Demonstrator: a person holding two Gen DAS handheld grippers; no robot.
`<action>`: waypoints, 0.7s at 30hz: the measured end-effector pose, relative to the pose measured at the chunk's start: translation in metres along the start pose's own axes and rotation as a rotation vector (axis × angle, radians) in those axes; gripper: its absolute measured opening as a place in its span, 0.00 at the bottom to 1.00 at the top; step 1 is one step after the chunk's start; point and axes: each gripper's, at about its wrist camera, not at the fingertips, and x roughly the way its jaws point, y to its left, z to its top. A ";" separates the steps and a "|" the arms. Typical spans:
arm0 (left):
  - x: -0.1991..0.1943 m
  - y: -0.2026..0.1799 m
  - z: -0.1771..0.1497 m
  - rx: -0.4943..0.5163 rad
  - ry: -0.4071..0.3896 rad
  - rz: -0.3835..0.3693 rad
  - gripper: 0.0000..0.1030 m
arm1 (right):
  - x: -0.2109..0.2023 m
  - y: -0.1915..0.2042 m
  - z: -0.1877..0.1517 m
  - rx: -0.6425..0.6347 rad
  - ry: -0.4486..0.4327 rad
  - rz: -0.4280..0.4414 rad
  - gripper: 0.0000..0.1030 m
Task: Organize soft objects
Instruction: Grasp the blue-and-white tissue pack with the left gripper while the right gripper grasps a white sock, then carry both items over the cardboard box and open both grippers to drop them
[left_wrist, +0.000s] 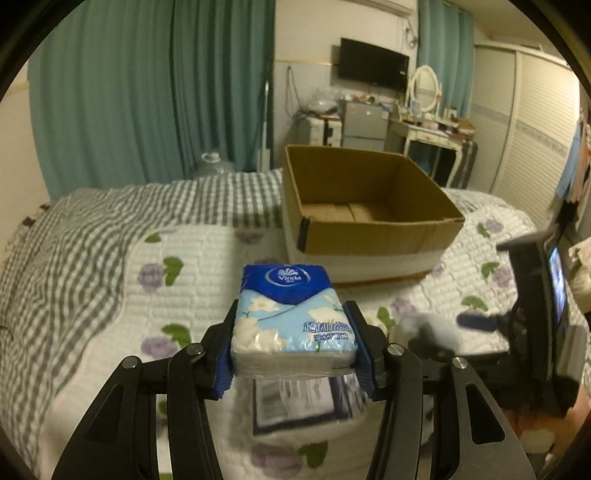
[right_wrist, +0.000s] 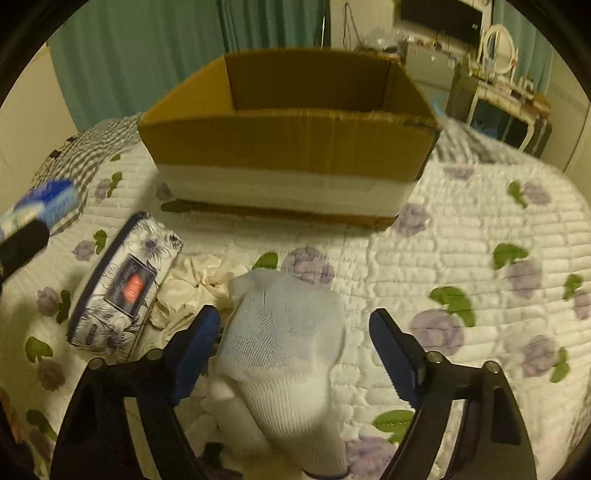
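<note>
My left gripper is shut on a blue and light-blue Vinda tissue pack, its pads pressing both sides, held above the bed. In front of it stands an open brown cardboard box, its floor bare where it shows. In the right wrist view my right gripper points down at a white sock that lies on the quilt between its blue pads. The jaws stand apart; the right pad is clear of the sock. The held tissue pack shows blurred at the far left.
A floral tissue pack and a crumpled cream cloth lie left of the sock. The white flowered quilt covers the bed, with a grey checked blanket at the left. The box stands behind the sock.
</note>
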 end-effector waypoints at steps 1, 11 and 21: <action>0.003 0.000 0.002 0.002 0.001 -0.001 0.50 | 0.005 -0.001 -0.001 0.006 0.017 0.016 0.72; -0.023 -0.018 0.012 0.026 -0.013 -0.008 0.50 | -0.047 -0.013 0.004 0.054 -0.075 0.041 0.48; -0.071 -0.033 0.054 0.064 -0.132 -0.015 0.50 | -0.145 -0.015 0.061 0.029 -0.253 0.010 0.48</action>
